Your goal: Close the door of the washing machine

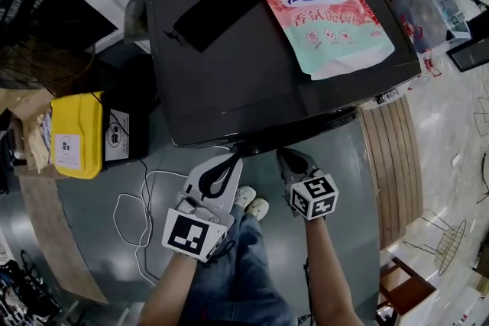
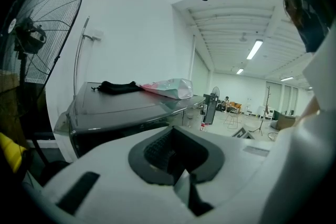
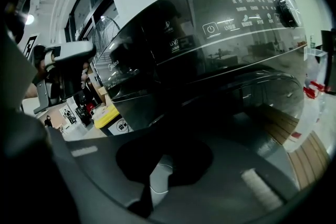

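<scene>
Head view: the washing machine (image 1: pixel 252 80) fills the picture toward 12 o'clock, with a detergent pouch (image 1: pixel 328 19) and a black cloth (image 1: pixel 218 4) lying on its lid. The left gripper (image 1: pixel 227 164) at 7 o'clock and the right gripper (image 1: pixel 290 160) at 5 o'clock both point at its front edge. A yellow box (image 1: pixel 76 135) sits at 9 o'clock.

Left gripper view: the claw (image 2: pixel 184 181) is pinched together, empty; the machine stands at 10 o'clock.

Right gripper view: the claw (image 3: pixel 157 176) is closed on nothing. The control panel (image 3: pixel 236 18) arcs toward 1 o'clock. The door (image 3: pixel 236 97) seems to be the dark band beneath it, too dim to judge.
</scene>
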The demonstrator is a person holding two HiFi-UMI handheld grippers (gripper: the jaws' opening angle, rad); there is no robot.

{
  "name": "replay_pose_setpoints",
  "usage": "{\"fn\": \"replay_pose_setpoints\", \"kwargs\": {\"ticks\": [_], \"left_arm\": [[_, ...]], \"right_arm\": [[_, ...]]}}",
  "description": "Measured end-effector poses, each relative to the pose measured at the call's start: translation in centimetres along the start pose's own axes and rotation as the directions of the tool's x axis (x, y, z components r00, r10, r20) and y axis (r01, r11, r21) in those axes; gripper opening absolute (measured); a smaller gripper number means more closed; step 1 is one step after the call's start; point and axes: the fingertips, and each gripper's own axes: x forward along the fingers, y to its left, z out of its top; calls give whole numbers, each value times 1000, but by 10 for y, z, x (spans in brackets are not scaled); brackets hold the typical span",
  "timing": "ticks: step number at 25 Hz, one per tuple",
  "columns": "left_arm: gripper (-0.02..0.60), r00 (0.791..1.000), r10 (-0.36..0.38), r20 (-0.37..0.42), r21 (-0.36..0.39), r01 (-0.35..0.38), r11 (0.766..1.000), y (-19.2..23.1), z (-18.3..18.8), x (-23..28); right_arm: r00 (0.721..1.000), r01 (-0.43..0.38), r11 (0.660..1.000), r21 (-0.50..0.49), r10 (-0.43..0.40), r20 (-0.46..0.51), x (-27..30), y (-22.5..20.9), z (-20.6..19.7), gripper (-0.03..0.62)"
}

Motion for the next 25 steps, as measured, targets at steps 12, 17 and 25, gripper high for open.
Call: {"fn": "replay_pose_setpoints", "kwargs": {"ticks": [12, 17, 25], "left_arm": [[6, 999, -40, 24, 35, 39, 999, -15, 22, 2], [6, 997, -60, 55, 65, 56, 996, -28, 49, 6], [6, 981, -136, 135, 158, 114, 981, -60, 119, 12]], "right_arm": [[991, 63, 998, 29, -65, 118, -36, 0, 36, 11], [964, 136, 990, 42, -142, 226, -83, -6, 74, 11], [854, 291, 955, 48, -282, 437, -185, -5, 155, 11]]}}
